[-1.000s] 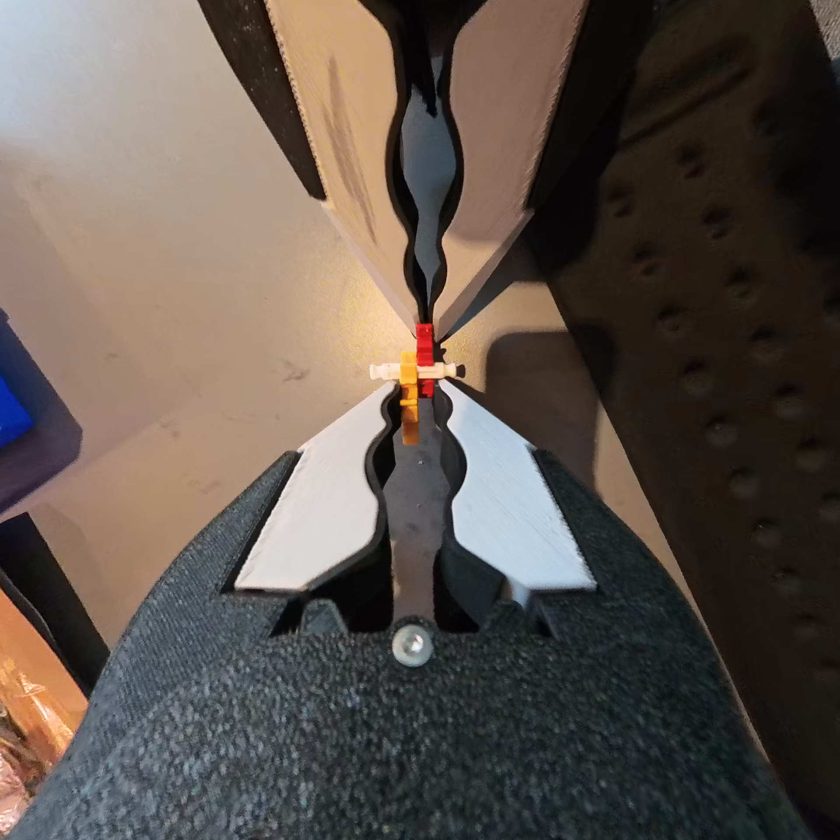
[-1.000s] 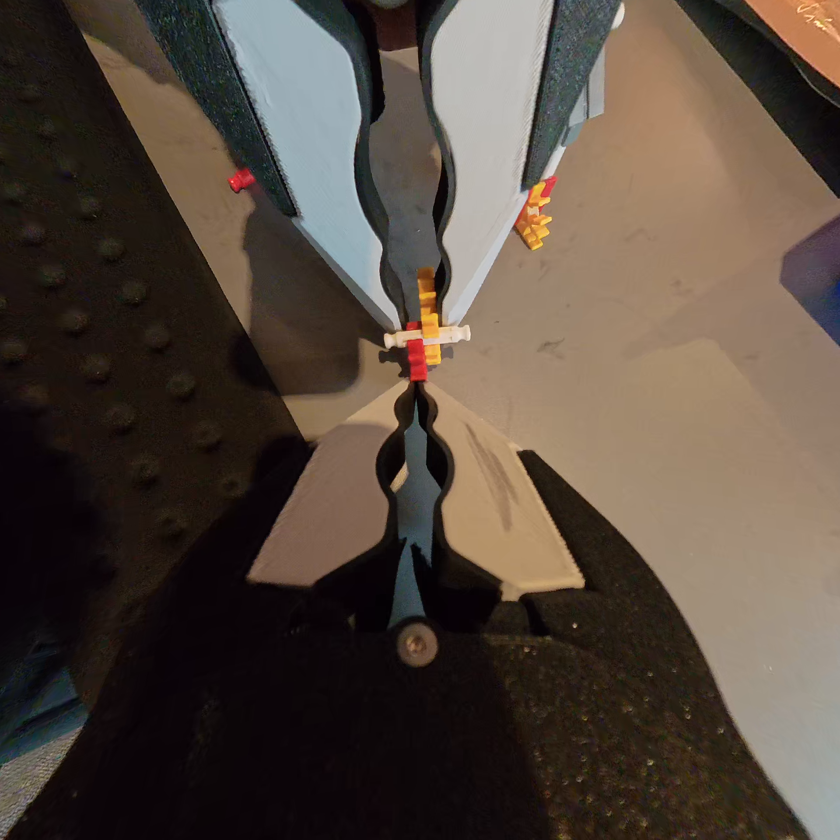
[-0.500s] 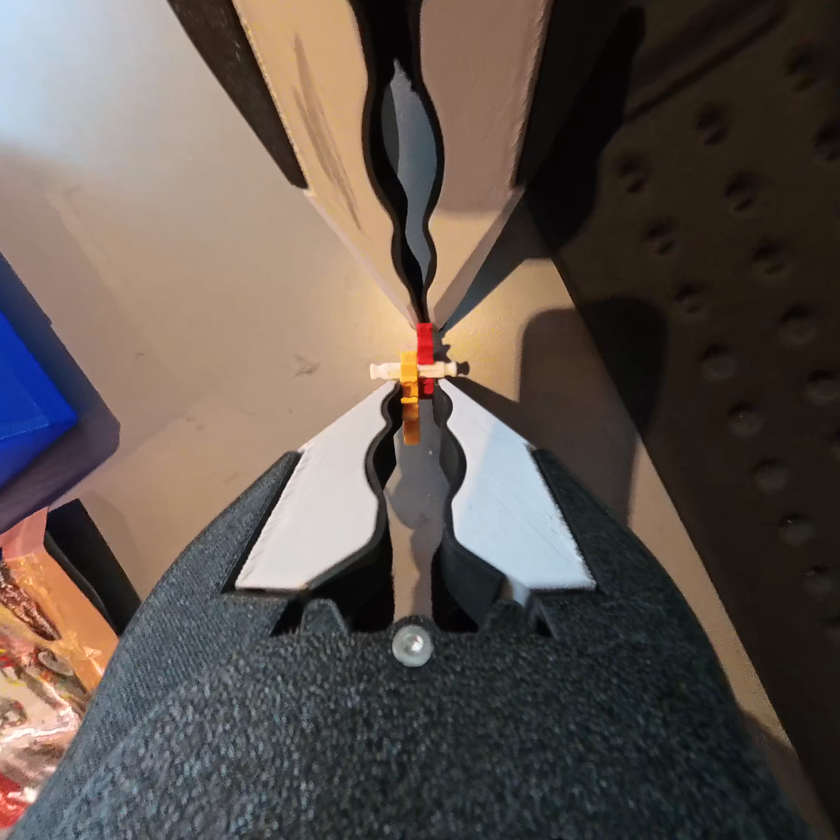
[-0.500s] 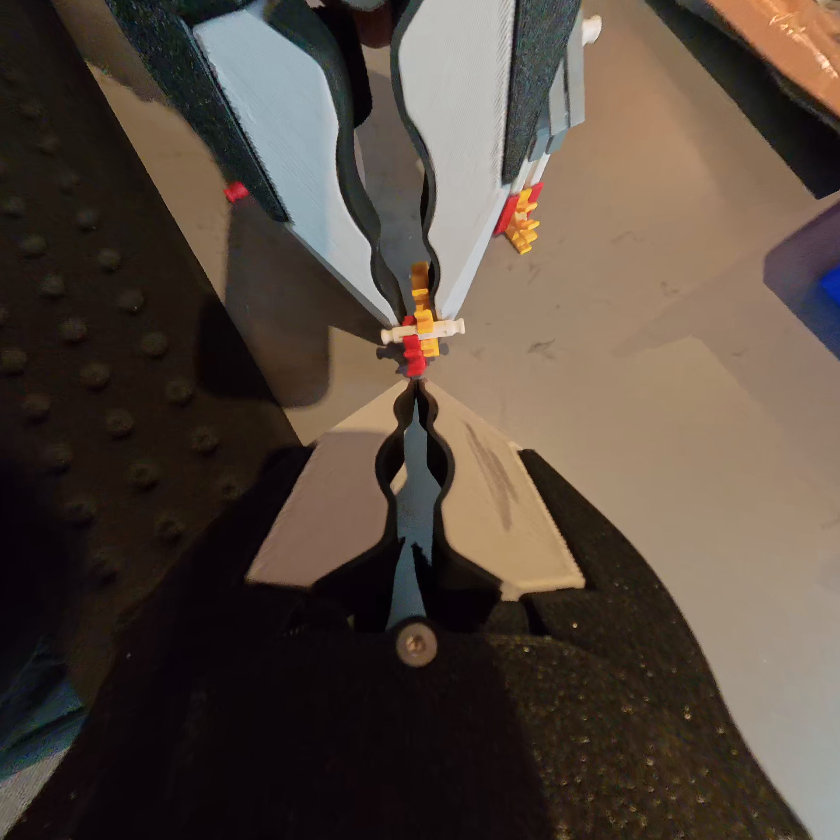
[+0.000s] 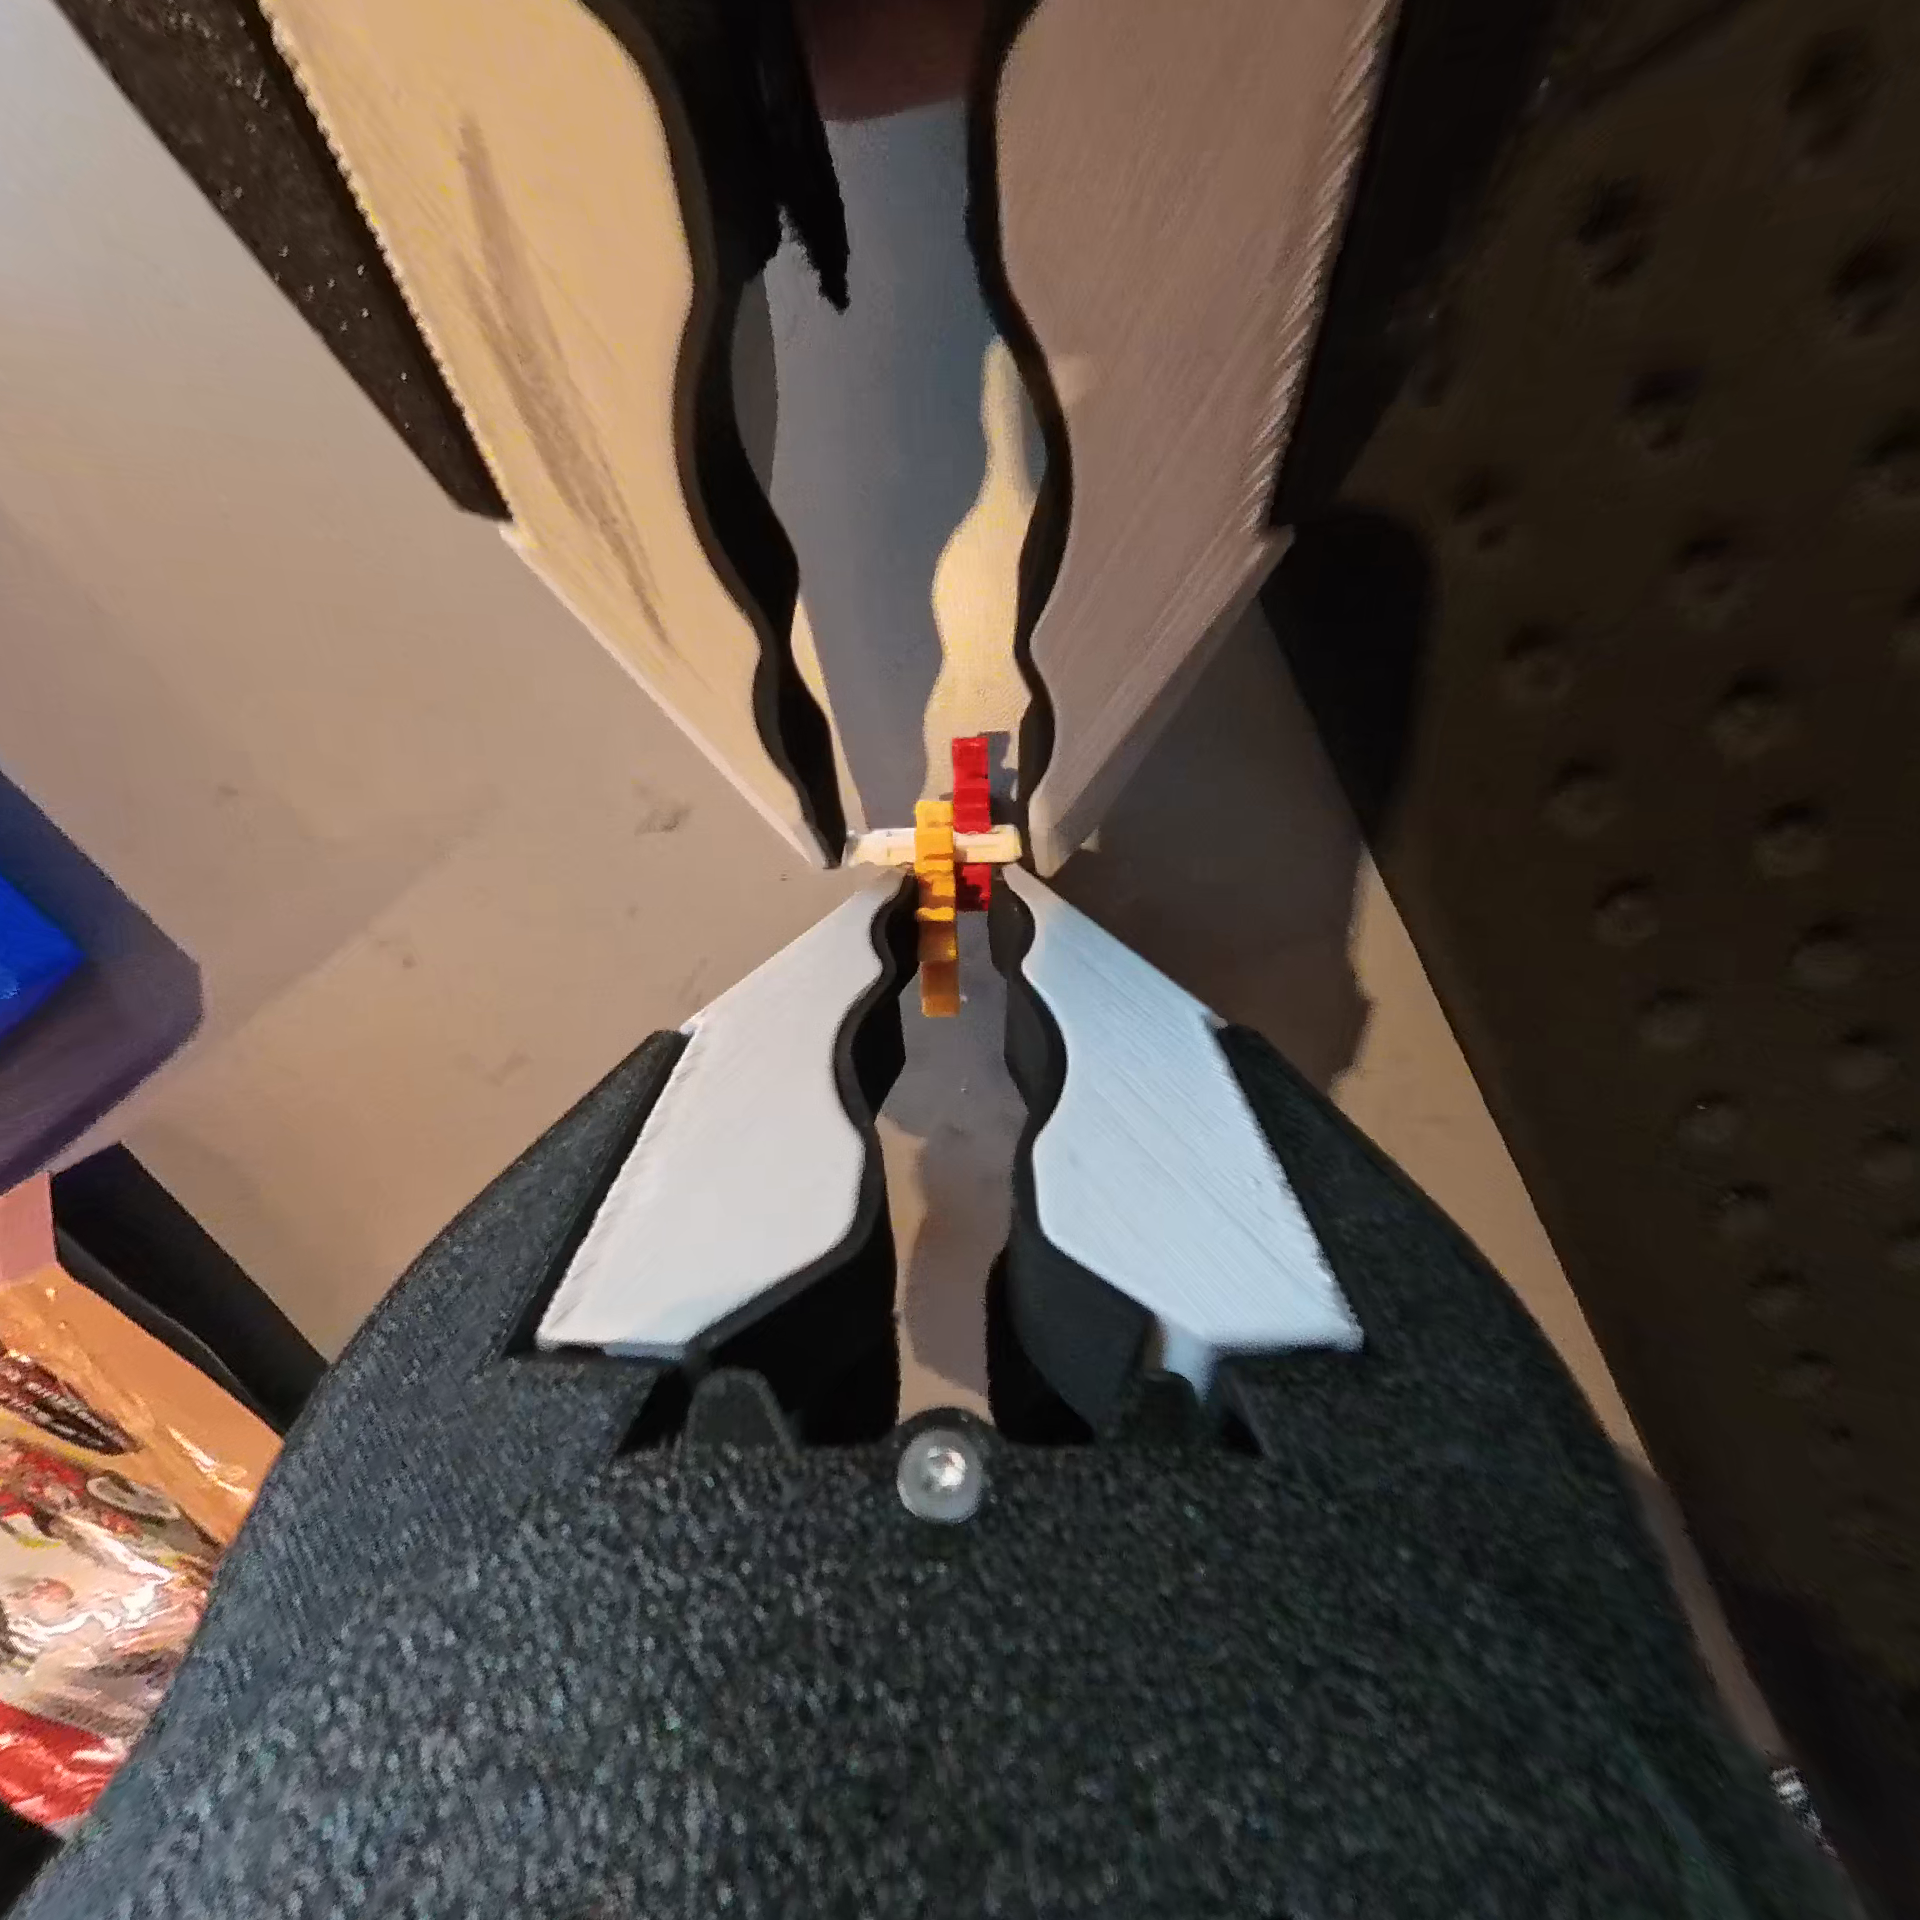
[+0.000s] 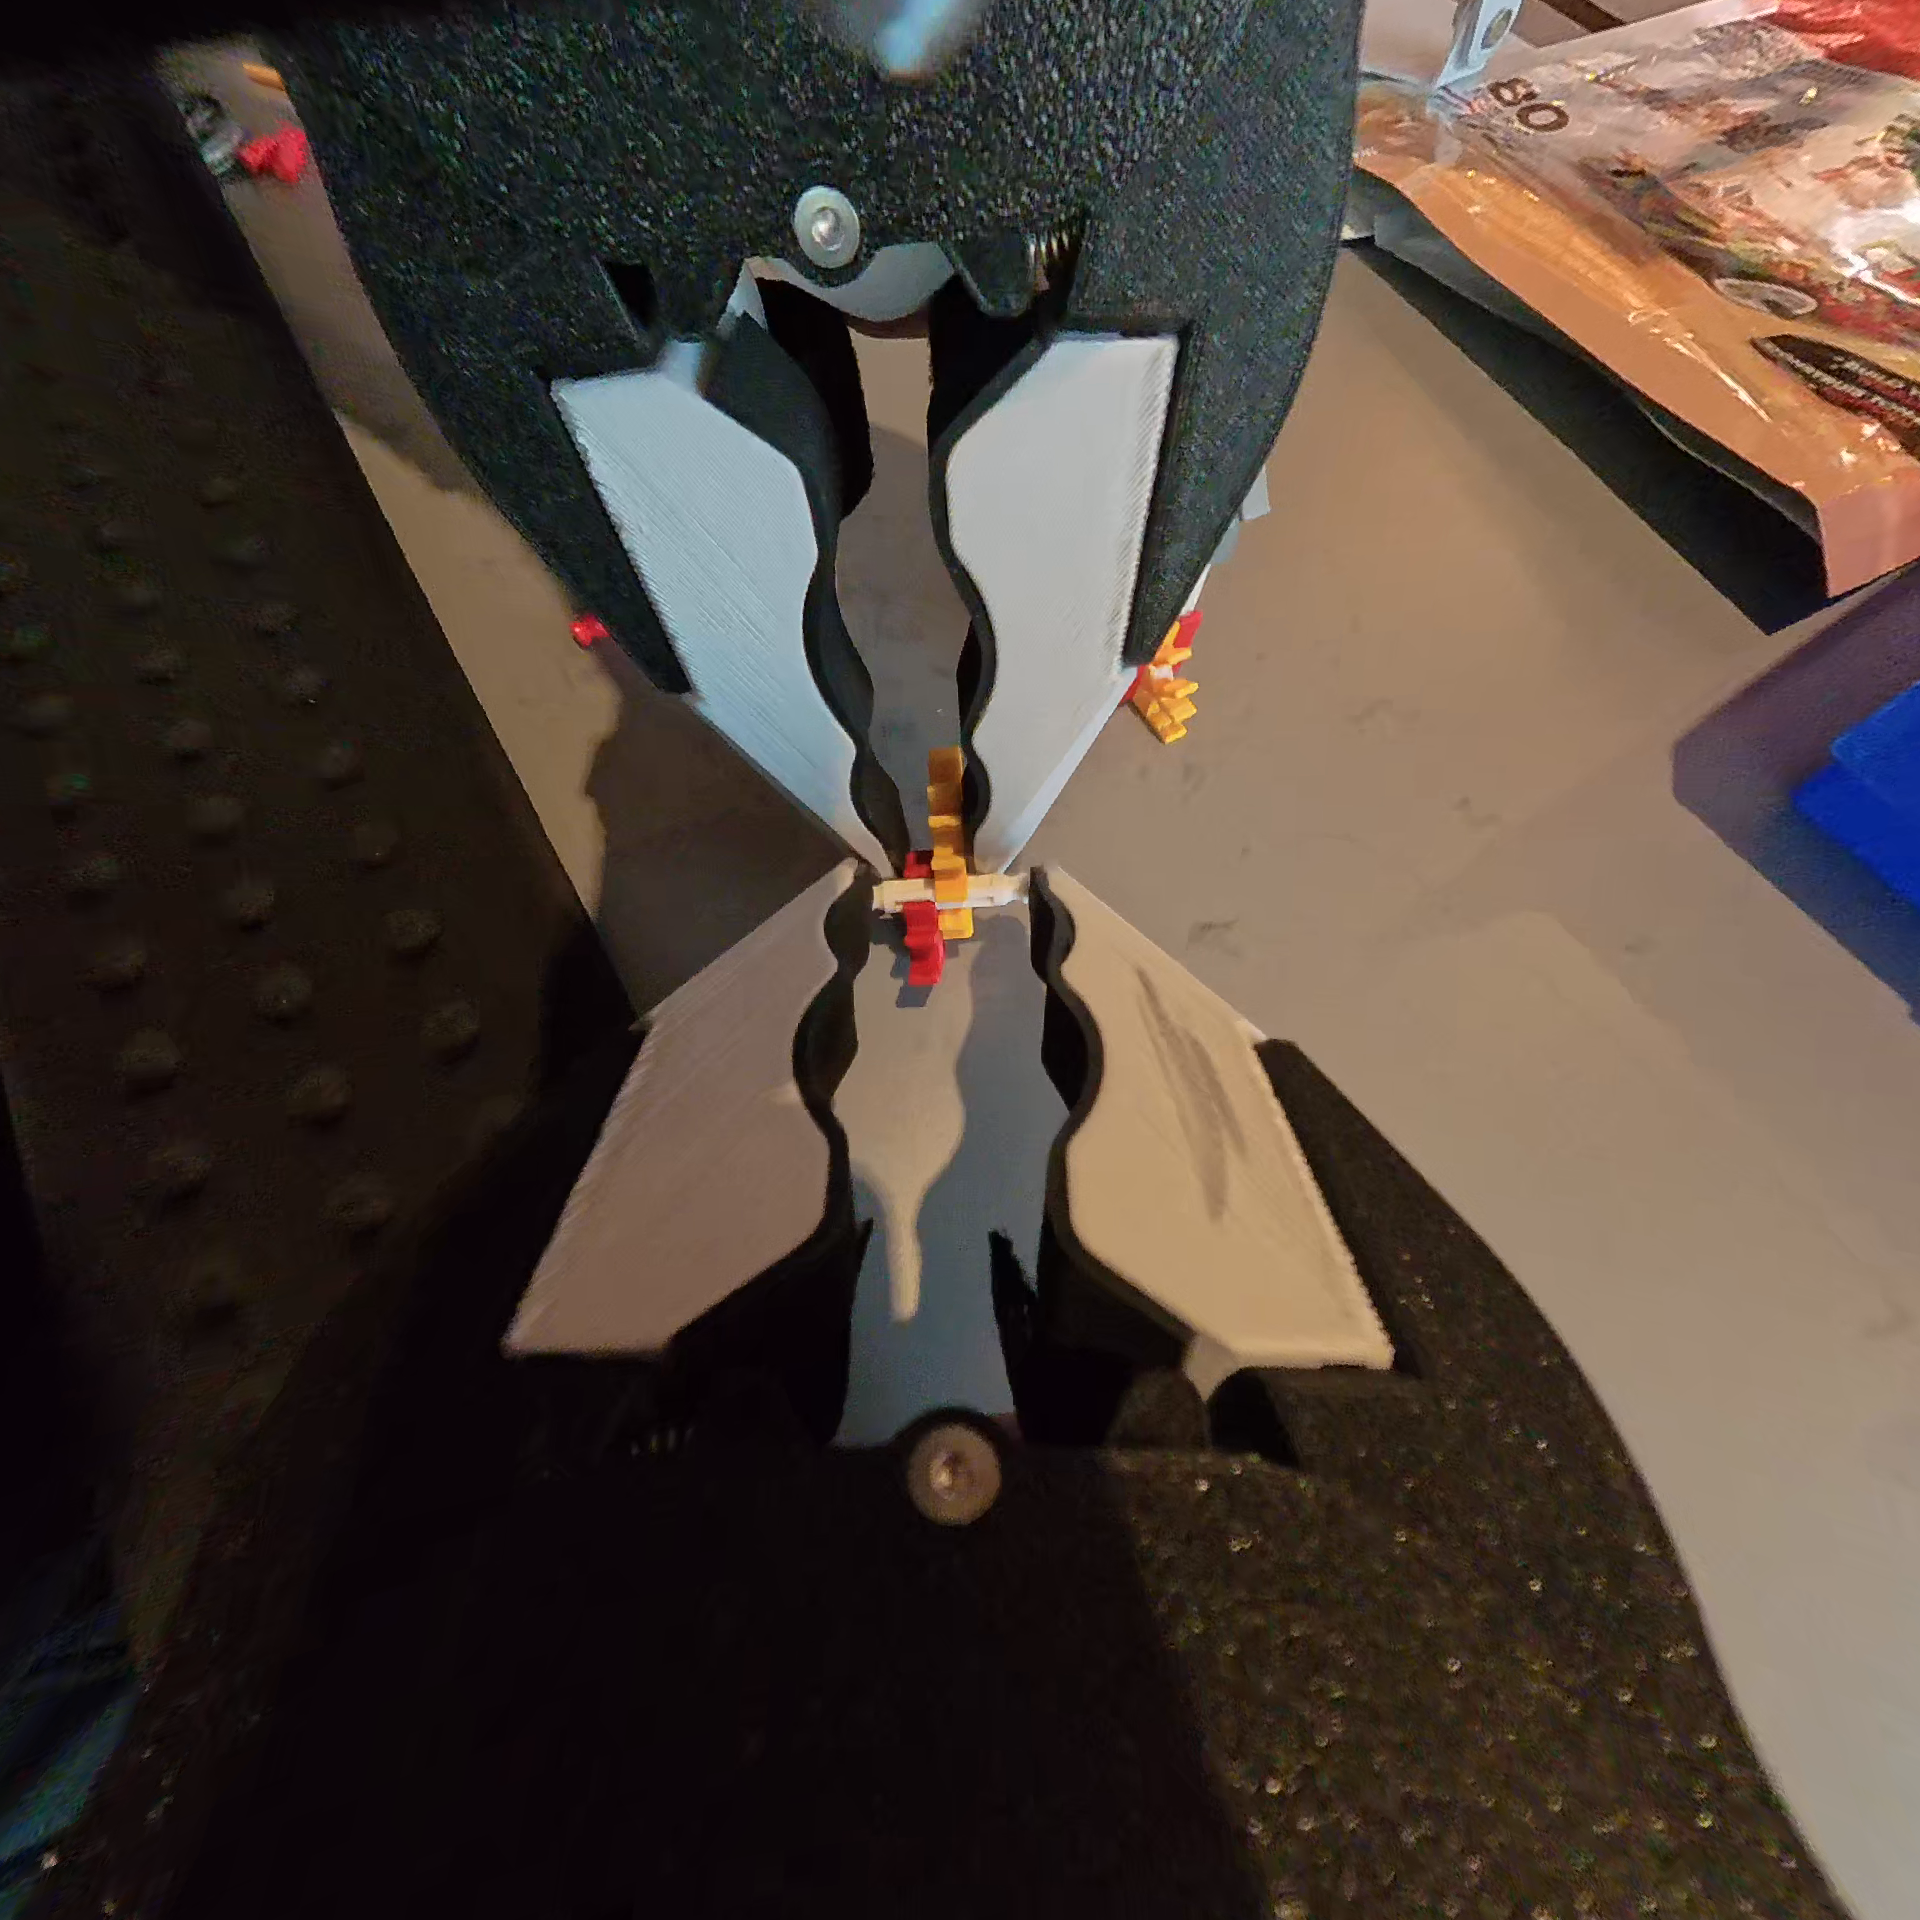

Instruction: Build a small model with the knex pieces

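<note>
The left gripper (image 5: pixel 951 894) was closed narrowly on the yellow gear (image 5: pixel 935 914) of a small toy assembly: a yellow gear and a red gear (image 5: pixel 971 821) threaded side by side on a white axle (image 5: pixel 883 847). The right gripper (image 6: pixel 948 899) met it tip to tip from the opposite side, its fingers parted to the axle's length, one fingertip at each end of the axle; whether they pressed on it could not be told. The assembly hung just above the grey tabletop (image 6: pixel 1403 935). Near the left gripper lay another red-and-yellow gear piece (image 6: pixel 1169 686) and a small red peg (image 6: pixel 587 629). Farther out were a dark studded mat (image 6: pixel 208 831), a blue block (image 6: pixel 1870 790) and a plastic packet (image 6: pixel 1662 208).
</note>
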Motion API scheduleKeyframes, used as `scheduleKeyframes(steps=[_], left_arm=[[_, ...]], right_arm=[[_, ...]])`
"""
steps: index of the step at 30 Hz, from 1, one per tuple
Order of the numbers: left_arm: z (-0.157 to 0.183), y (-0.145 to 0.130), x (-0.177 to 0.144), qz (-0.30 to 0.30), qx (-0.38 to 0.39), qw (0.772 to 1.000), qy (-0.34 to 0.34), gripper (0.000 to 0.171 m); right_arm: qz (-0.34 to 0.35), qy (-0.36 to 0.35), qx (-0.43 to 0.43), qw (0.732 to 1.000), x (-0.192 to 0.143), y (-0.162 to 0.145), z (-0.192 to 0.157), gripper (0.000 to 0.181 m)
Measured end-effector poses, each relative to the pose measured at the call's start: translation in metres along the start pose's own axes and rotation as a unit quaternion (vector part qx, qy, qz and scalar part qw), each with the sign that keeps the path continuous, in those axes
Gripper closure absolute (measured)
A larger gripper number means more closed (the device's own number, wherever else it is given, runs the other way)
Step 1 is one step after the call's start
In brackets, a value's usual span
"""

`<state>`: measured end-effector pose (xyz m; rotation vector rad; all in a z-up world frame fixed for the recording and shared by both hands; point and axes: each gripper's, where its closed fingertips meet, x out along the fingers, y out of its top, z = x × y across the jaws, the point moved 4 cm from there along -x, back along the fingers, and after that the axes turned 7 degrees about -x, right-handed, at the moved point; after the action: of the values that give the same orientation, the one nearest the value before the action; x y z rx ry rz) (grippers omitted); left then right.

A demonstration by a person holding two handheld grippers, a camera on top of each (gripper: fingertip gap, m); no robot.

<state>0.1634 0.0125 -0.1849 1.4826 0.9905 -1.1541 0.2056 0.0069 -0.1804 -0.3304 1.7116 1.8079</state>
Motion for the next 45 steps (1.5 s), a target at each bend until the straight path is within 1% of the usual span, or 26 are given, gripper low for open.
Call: scheduleKeyframes(steps=[4,16,27,29,31,35,38,42,45], left_arm=[[-0.001,0.002,0.0,0.001,0.005,1.0,-0.003,0.159],[0.002,0.007,0.001,0.032,0.008,0.999,0.007,0.159],[0.007,0.008,0.002,0.104,-0.013,0.994,0.021,0.159],[0.008,0.008,0.003,0.111,-0.005,0.993,0.031,0.159],[0.009,0.01,0.003,0.109,0.005,0.993,0.043,0.16],[0.008,0.009,0.001,0.093,0.009,0.995,0.036,0.16],[0.007,0.008,-0.003,0.074,0.017,0.997,0.033,0.16],[0.007,0.005,-0.005,0.054,0.021,0.998,0.012,0.16],[0.006,0.005,-0.006,0.04,0.03,0.999,0.006,0.16]], right_arm=[[0.0,-0.001,0.002,1.0,-0.001,-0.001,0.0,0.152],[-0.004,-0.011,-0.007,1.0,-0.006,-0.005,-0.002,0.152],[-0.005,-0.008,-0.007,1.0,-0.01,-0.008,-0.004,0.154],[-0.006,-0.01,-0.009,1.0,-0.011,-0.008,-0.005,0.154],[-0.006,-0.012,-0.01,1.0,-0.012,-0.009,-0.005,0.154],[-0.006,-0.025,-0.031,0.999,-0.012,-0.007,-0.006,0.154],[0.003,-0.022,-0.031,0.999,-0.011,-0.003,-0.005,0.154],[0.014,-0.013,-0.033,0.999,-0.009,0.0,-0.006,0.154],[0.028,0.003,-0.034,0.999,-0.009,0.004,-0.01,0.149]])
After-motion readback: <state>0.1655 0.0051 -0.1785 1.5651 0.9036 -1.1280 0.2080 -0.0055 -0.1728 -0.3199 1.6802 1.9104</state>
